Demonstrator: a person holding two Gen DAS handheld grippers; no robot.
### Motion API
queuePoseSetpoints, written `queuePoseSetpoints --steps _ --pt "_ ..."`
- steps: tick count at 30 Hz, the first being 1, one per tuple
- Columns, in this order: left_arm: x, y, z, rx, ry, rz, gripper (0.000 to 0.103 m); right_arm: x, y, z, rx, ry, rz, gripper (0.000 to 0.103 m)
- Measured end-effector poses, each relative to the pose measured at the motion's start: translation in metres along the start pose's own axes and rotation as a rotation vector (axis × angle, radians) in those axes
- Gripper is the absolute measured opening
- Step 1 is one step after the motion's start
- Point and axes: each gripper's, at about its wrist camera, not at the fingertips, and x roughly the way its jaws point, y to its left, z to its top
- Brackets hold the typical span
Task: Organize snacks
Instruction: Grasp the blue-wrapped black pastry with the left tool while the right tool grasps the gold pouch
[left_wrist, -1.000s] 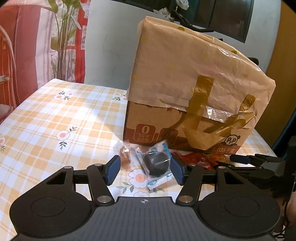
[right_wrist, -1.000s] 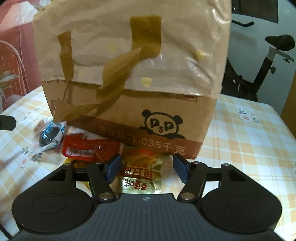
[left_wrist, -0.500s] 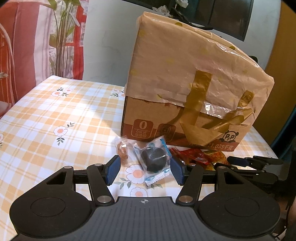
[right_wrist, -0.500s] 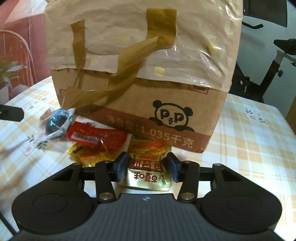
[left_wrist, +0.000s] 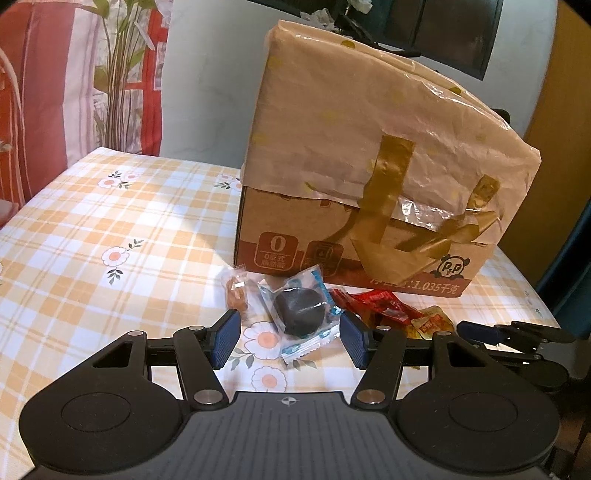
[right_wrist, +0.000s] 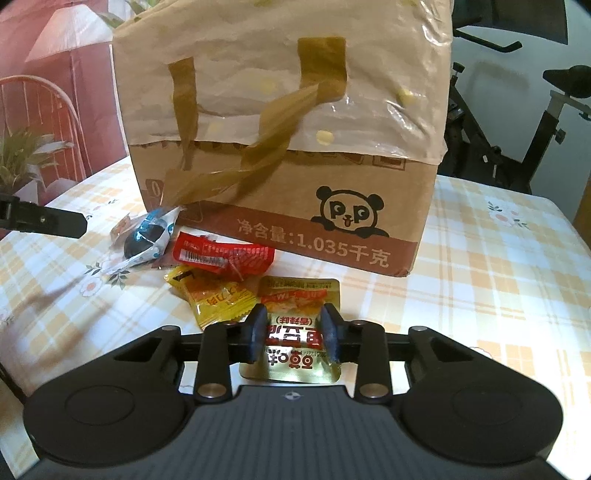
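Observation:
Several wrapped snacks lie on the checked tablecloth in front of a paper-covered cardboard box (right_wrist: 280, 110). My right gripper (right_wrist: 293, 326) is shut on a gold snack packet (right_wrist: 295, 295), with both pads pressing its sides. Beside it lie a yellow packet (right_wrist: 214, 299) and a red packet (right_wrist: 221, 254). My left gripper (left_wrist: 289, 321) stands open around a black round snack in a clear wrapper (left_wrist: 300, 312), its pads apart from the wrapper. A small orange candy (left_wrist: 236, 291) lies just left of that snack.
The box (left_wrist: 369, 147) stands close behind the snacks and blocks the way forward. The tablecloth (left_wrist: 110, 229) stretches to the left of it. An exercise bike (right_wrist: 535, 110) stands beyond the table's far right edge. A finger of the right gripper (left_wrist: 480, 330) shows at the right in the left wrist view.
The right gripper's jaws have come together from wide apart onto the gold packet, and it has shifted a little relative to the box. The left gripper has stayed put.

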Motion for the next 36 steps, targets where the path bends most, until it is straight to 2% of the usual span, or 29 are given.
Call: queuePoseSetpoints --steps 2,4,6,13,20,23,28,36 --pt "0.001 0.001 0.000 -0.006 0.005 0.004 0.061 -0.001 0.001 -0.001 -0.007 -0.012 -0.021 0.040" --pt "0.002 0.002 0.000 -0.007 0.010 0.002 0.061 -0.003 0.000 -0.001 -0.009 -0.027 -0.027 0.063" --pt "0.002 0.001 0.000 -0.002 0.010 -0.004 0.061 -0.004 0.002 0.000 -0.021 -0.034 -0.039 0.070" --pt "0.002 0.004 -0.002 -0.007 0.012 0.000 0.061 0.014 0.002 0.007 -0.022 0.053 -0.049 0.071" --pt "0.005 0.003 -0.003 -0.008 0.022 -0.004 0.061 0.018 0.004 0.007 -0.029 0.046 -0.073 0.071" --pt "0.006 0.003 -0.003 -0.008 0.023 -0.003 0.061 0.016 0.003 0.006 -0.030 0.039 -0.044 0.060" --pt "0.008 0.003 -0.004 -0.015 0.032 -0.009 0.061 0.012 0.004 0.004 -0.039 0.026 -0.010 0.050" --pt "0.020 0.002 0.000 -0.015 0.056 -0.029 0.062 0.007 0.003 0.002 -0.026 0.000 -0.006 0.049"
